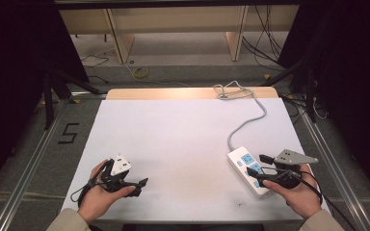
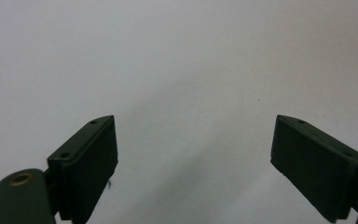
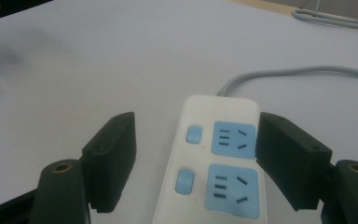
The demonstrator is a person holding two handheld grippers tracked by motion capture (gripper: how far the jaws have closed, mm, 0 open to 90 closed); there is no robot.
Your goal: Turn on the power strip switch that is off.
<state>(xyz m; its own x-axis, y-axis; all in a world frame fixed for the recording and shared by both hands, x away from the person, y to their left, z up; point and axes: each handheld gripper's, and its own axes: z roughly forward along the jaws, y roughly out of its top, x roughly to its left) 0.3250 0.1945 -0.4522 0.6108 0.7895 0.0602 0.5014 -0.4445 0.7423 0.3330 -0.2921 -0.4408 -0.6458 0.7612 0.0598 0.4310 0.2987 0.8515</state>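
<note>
Straddling the white power strip (image 3: 216,163) with my right gripper (image 3: 196,154), jaws wide and gripping nothing; its blue sockets face up, grey cord (image 1: 248,120) trailing away. My left gripper (image 2: 193,158) gapes empty over the white table (image 1: 183,144).

The power strip (image 3: 214,163) runs off the bottom edge of the right gripper view. In the high view, the right hand-held gripper (image 1: 260,165) hides its near end, and its socket markings are too small to read.
</note>
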